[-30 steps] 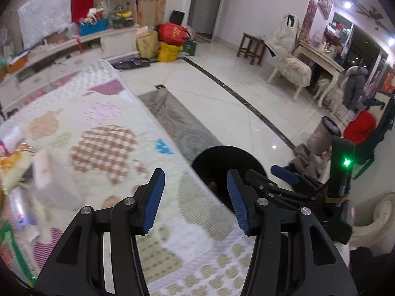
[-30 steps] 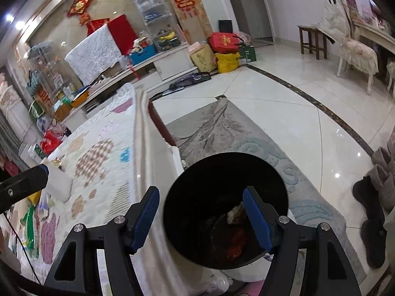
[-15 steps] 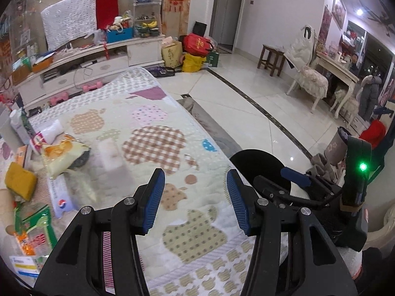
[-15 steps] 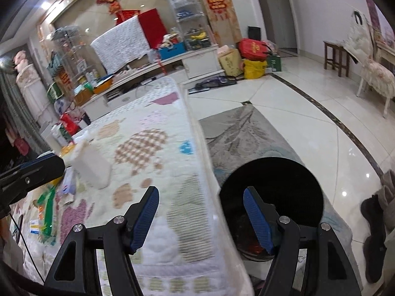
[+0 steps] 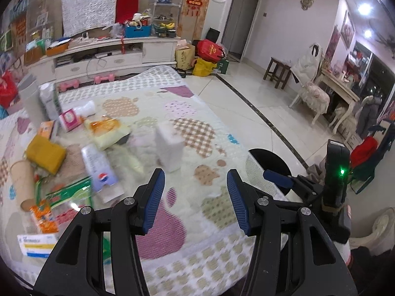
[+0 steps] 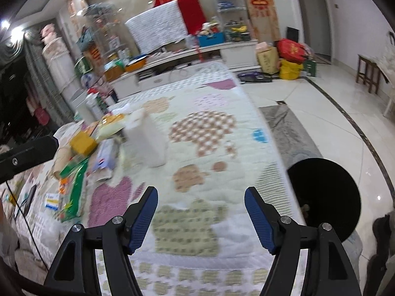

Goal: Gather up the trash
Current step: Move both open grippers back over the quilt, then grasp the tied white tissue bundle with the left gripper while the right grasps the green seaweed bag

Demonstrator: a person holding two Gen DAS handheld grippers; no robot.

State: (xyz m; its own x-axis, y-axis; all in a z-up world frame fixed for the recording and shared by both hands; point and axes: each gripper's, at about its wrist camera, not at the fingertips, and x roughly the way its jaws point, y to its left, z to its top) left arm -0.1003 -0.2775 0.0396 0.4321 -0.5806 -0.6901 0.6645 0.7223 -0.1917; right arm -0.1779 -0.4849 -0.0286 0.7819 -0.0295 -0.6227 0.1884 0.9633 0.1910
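Observation:
A quilt-covered table [image 5: 192,133] carries scattered trash on its left part. A white carton [image 5: 170,148] [image 6: 150,140] stands upright near the middle. Left of it lie a yellow wrapper [image 5: 108,130], a Pepsi-labelled pack [image 5: 101,167], a green packet [image 5: 69,192], a paper cup [image 5: 22,182] and a yellow box [image 5: 45,154]. A black bin [image 6: 323,197] [image 5: 269,162] stands on the floor beside the table's right edge. My left gripper [image 5: 195,197] is open and empty above the quilt. My right gripper [image 6: 201,219] has its jaws opening with nothing between them.
A grey rug [image 6: 288,133] lies on the tiled floor beyond the bin. A white TV cabinet [image 5: 111,54] with clutter lines the far wall. Bags [image 5: 207,56] sit by the doorway. A stool [image 5: 279,71] and a chair [image 5: 311,93] stand at the right.
Both grippers swung left from over the black bin to above the quilt. The trash pile came into view. The right jaws stand wider than before and the left jaws kept their gap.

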